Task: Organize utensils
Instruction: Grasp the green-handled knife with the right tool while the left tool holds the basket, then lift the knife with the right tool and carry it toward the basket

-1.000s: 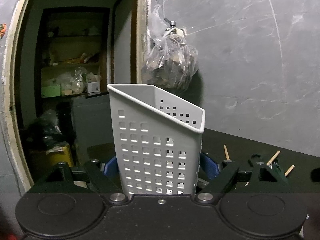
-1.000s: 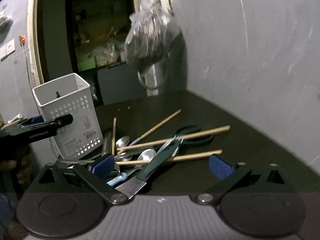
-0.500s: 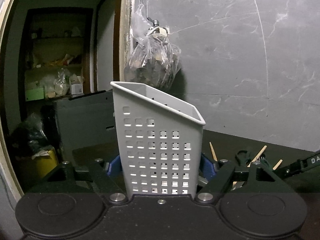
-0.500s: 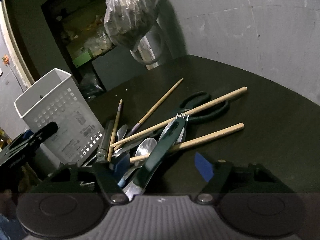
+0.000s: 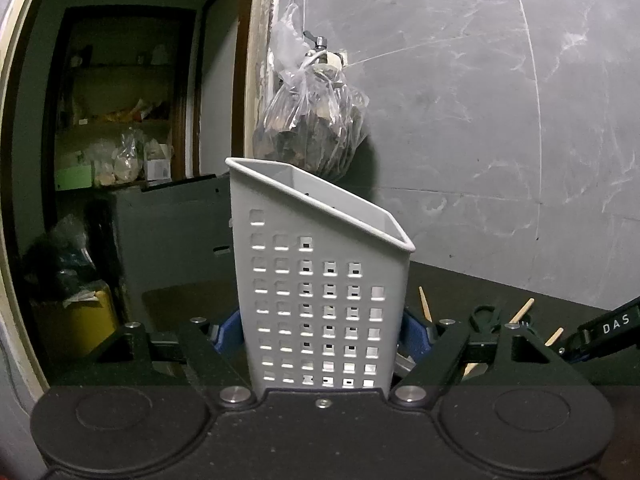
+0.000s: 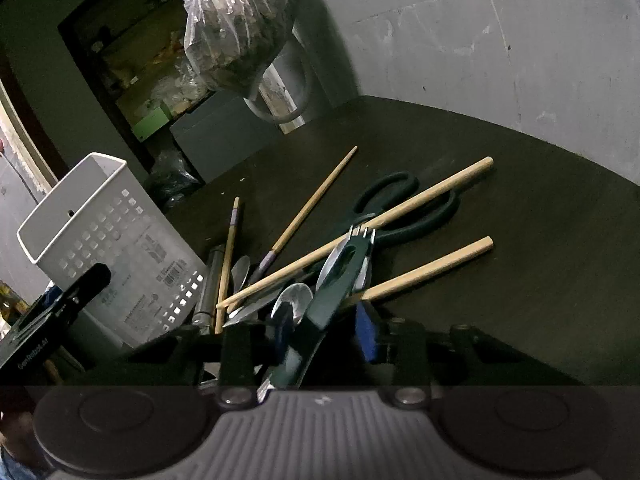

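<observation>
My left gripper [image 5: 322, 334] is shut on a white perforated utensil holder [image 5: 320, 280], its blue pads pressed on both side walls. The holder [image 6: 104, 248] stands upright at the left of the dark table. Beside it lies a pile: wooden chopsticks [image 6: 420, 272], spoons [image 6: 294, 300], a fork [image 6: 362, 236], dark scissors [image 6: 404, 204] and a knife with a dark green handle [image 6: 332, 288]. My right gripper [image 6: 324, 332] is low over the pile with its jaws closing. The knife lies between them, and the right pad [image 6: 366, 336] still stands off it.
The dark table [image 6: 520, 240] runs to a grey wall at the back and right. A clear plastic bag [image 5: 312, 128] hangs on the wall above the holder. A doorway with cluttered shelves [image 5: 112, 140] opens on the left. Bare tabletop lies right of the pile.
My right gripper has dropped and rolled over the pile, and its jaws have narrowed around the green-handled knife. The left pads have closed onto the holder, which stays in place.
</observation>
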Available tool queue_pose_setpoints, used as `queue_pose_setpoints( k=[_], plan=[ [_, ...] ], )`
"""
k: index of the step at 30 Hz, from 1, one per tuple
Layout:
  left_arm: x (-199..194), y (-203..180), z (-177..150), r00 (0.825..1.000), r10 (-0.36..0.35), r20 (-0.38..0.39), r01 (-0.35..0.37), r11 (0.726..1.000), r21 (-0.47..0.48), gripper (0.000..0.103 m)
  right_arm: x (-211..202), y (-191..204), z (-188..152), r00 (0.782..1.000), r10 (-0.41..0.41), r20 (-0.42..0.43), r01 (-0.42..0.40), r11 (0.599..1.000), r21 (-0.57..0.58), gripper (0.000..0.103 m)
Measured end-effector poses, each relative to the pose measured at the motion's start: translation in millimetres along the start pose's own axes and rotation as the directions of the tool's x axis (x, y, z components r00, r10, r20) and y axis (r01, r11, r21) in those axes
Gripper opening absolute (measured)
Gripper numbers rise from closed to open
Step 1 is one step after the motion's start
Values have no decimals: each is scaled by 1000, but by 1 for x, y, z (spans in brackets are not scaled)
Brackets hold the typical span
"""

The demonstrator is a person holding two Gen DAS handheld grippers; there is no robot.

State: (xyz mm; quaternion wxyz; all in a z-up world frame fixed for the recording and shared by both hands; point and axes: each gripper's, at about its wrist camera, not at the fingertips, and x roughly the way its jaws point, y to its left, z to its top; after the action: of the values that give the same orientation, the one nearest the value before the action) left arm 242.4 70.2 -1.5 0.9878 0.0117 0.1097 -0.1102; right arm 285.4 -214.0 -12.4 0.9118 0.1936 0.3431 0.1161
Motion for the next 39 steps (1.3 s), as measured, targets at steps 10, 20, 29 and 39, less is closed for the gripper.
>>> queue_pose_setpoints(
  k=[10, 20, 29, 39],
  plan=[
    [1, 0, 0, 1000, -1, 0, 1, 1000, -2, 78, 2, -9, 1, 998, 52, -24, -49, 994, 102, 14],
    [3, 2, 2, 1000, -6, -6, 6, 1000, -1, 78, -10, -17, 0, 996, 83, 8, -84, 984, 159, 12],
    [3, 1, 2, 1000, -8, -6, 8, 1000, 0, 78, -53, 10, 16, 957, 232, 174, -241, 970, 34, 12],
    [4, 2, 3, 1000, -17, -11, 17, 1000, -1, 78, -59, 55, 58, 910, 243, 337, -209, 969, -133, 12]
  ],
)
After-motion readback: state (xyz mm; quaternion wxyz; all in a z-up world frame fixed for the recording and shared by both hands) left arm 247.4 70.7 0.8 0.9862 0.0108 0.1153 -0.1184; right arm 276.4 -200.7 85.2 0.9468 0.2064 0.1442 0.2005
